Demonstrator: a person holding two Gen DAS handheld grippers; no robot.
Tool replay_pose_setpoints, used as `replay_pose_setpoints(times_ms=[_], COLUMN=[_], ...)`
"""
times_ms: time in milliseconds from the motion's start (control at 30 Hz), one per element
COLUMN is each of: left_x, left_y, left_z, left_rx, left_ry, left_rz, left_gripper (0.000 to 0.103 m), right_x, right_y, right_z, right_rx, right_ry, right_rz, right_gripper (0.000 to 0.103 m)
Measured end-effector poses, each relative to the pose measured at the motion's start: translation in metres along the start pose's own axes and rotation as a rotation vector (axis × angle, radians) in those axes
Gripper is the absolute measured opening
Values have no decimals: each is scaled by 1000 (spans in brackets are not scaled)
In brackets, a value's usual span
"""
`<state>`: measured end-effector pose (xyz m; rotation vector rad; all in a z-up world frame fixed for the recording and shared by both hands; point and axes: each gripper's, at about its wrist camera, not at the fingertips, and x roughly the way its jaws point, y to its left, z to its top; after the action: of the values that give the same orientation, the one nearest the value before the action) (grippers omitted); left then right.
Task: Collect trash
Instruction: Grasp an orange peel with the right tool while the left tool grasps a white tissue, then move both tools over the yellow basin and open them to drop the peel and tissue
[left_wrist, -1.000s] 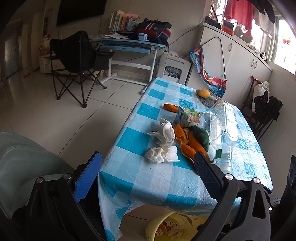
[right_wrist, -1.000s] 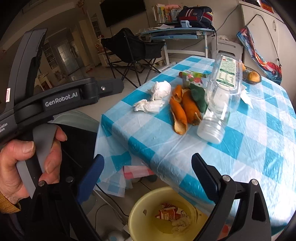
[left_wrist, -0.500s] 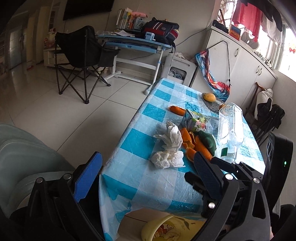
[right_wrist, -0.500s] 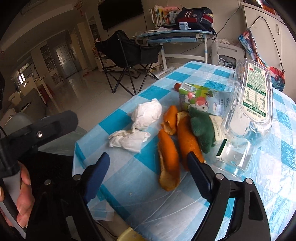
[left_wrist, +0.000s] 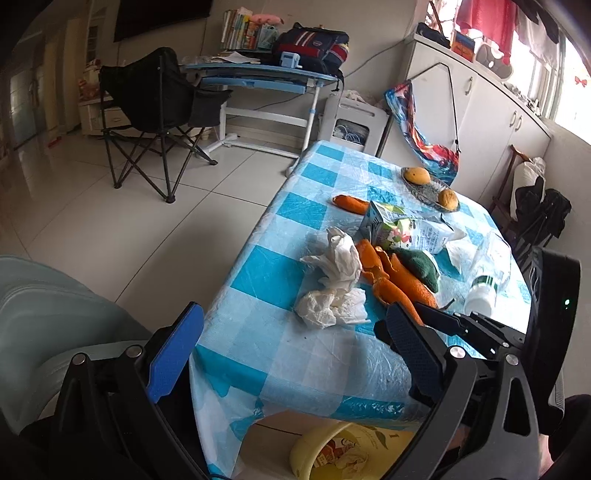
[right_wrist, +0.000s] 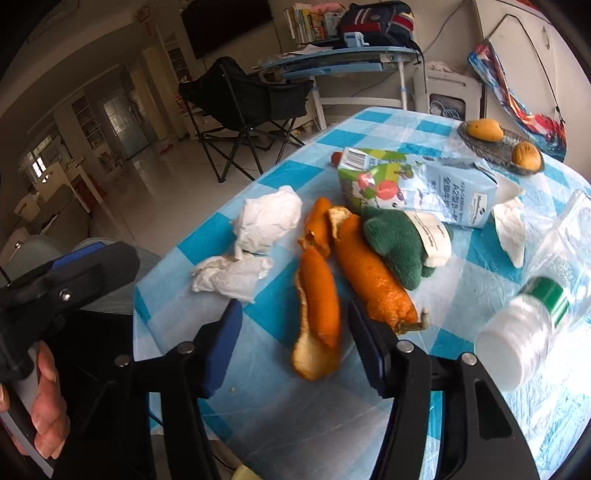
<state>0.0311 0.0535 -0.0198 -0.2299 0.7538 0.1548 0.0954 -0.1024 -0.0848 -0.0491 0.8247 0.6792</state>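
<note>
Trash lies on the blue-checked table (left_wrist: 258, 350): crumpled tissues (left_wrist: 334, 284) (right_wrist: 255, 243), orange peels (left_wrist: 397, 280) (right_wrist: 319, 306), a green plush scrap (right_wrist: 397, 245), a flattened milk carton (right_wrist: 417, 188) and a clear plastic bottle (right_wrist: 535, 314) (left_wrist: 485, 273) on its side. My right gripper (right_wrist: 295, 339) is open, its jaws standing either side of the near orange peel, low over the table. My left gripper (left_wrist: 291, 343) is open and empty, back from the table's near corner. A yellow bin (left_wrist: 332, 454) with trash stands on the floor below.
A glass dish with two fruits (left_wrist: 430, 184) and a carrot-like piece (left_wrist: 351, 203) sit at the table's far end. A black folding chair (left_wrist: 155, 110), a blue desk (left_wrist: 258, 74) and white cabinets (left_wrist: 480, 122) stand beyond. A pale green seat (left_wrist: 48, 317) is at left.
My right gripper has moved forward and down from above the bin to the near orange peel, jaws narrowing around it. The bottle now lies on its side. My left gripper shifted slightly.
</note>
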Motion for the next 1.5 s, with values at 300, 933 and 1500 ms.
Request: replay_pose_setpoints(times_ms=[300, 933, 1500], left_x=[35, 57, 13], left_y=[-26, -23, -55], left_z=[4, -5, -35], left_rx=[108, 10, 106], left_ry=[85, 92, 41], left_rz=[21, -139, -272], left_gripper=[96, 31, 30], right_x=[-16, -24, -69], right_y=[-7, -16, -22], right_z=[-12, -22, -38], right_rx=[-3, 14, 106], right_ry=[17, -17, -55], right_rz=[-50, -49, -47], right_gripper=[23, 22, 20])
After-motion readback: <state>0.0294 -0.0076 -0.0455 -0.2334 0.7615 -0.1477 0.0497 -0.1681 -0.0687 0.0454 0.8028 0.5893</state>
